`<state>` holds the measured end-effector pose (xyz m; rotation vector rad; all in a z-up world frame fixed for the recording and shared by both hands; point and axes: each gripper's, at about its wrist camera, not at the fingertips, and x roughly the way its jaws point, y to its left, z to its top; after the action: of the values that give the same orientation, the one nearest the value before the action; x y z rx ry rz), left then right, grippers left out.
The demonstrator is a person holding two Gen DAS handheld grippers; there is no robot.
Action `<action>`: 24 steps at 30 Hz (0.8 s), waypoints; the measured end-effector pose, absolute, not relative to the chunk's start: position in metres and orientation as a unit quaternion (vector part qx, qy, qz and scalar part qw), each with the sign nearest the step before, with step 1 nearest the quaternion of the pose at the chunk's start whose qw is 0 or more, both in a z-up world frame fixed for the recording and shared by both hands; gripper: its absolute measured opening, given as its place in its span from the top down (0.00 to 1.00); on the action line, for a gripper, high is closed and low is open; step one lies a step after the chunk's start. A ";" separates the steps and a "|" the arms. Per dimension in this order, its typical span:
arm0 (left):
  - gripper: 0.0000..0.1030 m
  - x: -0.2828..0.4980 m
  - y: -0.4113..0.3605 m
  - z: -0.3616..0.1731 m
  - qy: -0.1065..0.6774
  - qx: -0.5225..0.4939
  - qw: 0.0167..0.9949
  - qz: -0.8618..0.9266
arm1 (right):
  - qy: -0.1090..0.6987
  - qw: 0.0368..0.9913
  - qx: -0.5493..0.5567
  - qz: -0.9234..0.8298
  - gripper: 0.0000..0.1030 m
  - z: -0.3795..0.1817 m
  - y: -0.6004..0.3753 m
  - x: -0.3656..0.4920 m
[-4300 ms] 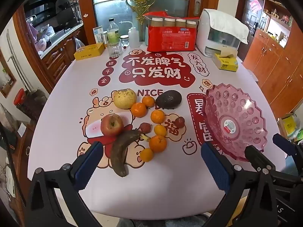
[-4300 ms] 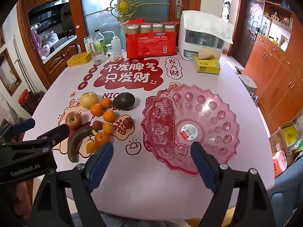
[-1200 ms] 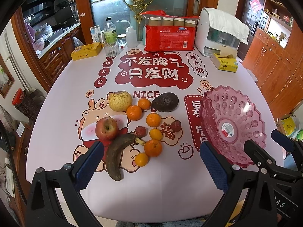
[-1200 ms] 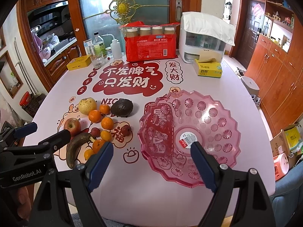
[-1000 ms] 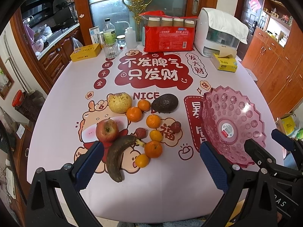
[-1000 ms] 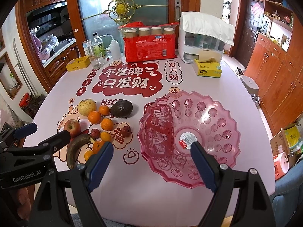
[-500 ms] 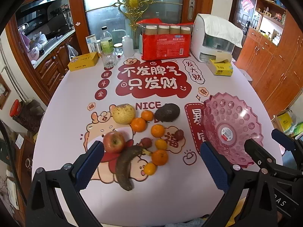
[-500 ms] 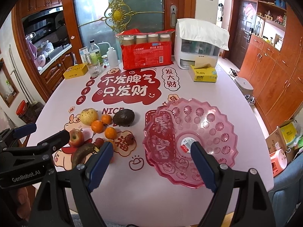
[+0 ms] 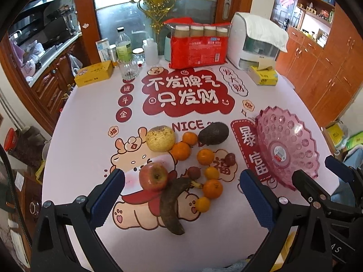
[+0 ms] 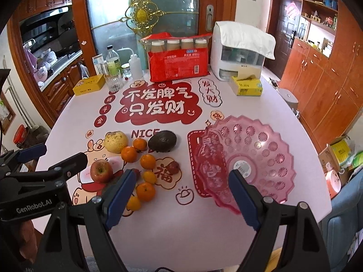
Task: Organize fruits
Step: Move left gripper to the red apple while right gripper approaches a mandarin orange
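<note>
The fruit lies in a loose cluster on the printed tablecloth (image 9: pixel 90 117), left of the pink bowl (image 9: pixel 286 149) and apart from it. At the near edge of the cluster a dark, overripe banana (image 9: pixel 170 204) lies with its stem end touching a red apple (image 9: pixel 153 176). Beyond them sit a yellow pear (image 9: pixel 160 138), several oranges (image 9: pixel 180 150) and smaller tangerines (image 9: pixel 202 204), two small dark red fruits (image 9: pixel 230 159), and an avocado (image 9: pixel 213 133) at the far right of the group, nearest the bowl. The bowl holds no fruit; only a label shows at its centre. The left gripper (image 9: pixel 181 195) hangs above the near edge of the table, its blue-padded jaws spread wide to either side of the apple and banana, gripping nothing. The right gripper (image 10: pixel 181 196) is likewise spread wide and empty, over the gap between cluster and bowl. At the far end of the table stand a red pack of bottles (image 10: pixel 179 60), a white appliance (image 10: pixel 240 52), a tissue box (image 10: pixel 246 86), a glass (image 10: pixel 112 80) and a yellow box (image 10: pixel 89 85).
</note>
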<state>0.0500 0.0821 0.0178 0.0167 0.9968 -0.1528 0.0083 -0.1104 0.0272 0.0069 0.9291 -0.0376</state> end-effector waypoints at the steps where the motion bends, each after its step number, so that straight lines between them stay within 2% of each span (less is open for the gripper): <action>1: 0.02 0.052 0.086 0.014 0.482 0.009 0.873 -0.077 | 0.453 0.891 0.007 -0.020 0.18 0.024 -0.107 0.010; 17: 0.02 0.097 0.138 -0.078 0.564 0.038 0.818 -0.108 | 0.537 0.841 0.057 -0.032 0.20 -0.064 -0.068 0.040; 20: 0.02 0.104 0.144 -0.099 0.587 0.027 0.801 -0.115 | 0.556 0.827 0.074 -0.026 0.22 -0.086 -0.066 0.049; 24: 0.04 0.114 0.153 -0.125 0.613 -0.001 0.781 -0.117 | 0.585 0.804 0.103 -0.018 0.31 -0.113 -0.068 0.058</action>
<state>0.1137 0.1534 -0.1248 -0.0024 1.3249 -0.2521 0.0575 -0.0679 -0.1131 0.2215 1.2533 -0.0389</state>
